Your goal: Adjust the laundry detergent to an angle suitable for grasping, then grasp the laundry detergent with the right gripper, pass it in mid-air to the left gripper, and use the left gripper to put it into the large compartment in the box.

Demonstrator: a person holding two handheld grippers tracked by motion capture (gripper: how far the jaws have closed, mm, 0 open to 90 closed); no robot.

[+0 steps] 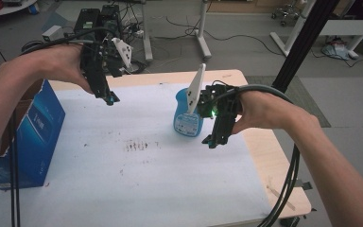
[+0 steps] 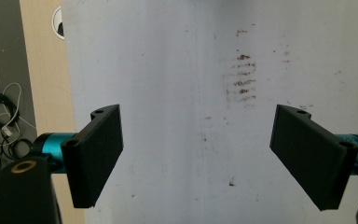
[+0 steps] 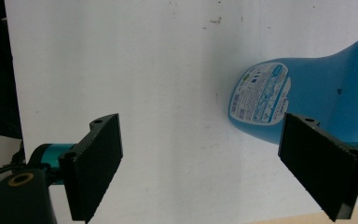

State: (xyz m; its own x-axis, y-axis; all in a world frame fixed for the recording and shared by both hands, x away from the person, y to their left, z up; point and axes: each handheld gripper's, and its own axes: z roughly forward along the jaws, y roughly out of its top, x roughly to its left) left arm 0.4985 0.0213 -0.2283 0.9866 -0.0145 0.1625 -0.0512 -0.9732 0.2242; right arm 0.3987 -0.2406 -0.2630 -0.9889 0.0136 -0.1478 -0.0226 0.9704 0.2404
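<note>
Both hand-held grippers, left (image 1: 108, 98) and right (image 1: 211, 140), are hovering wide open and empty over the bench (image 1: 137, 189), the right one closing in beside the upright blue bottle (image 1: 185, 120), seemingly to grasp it

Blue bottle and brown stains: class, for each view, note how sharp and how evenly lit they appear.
High view: soft and dim, the blue bottle half hidden by the right gripper. Left gripper view: brown stains fairly crisp on the evenly lit white sheet. Right gripper view: bottle label blurred, print unreadable, no glare.
</note>
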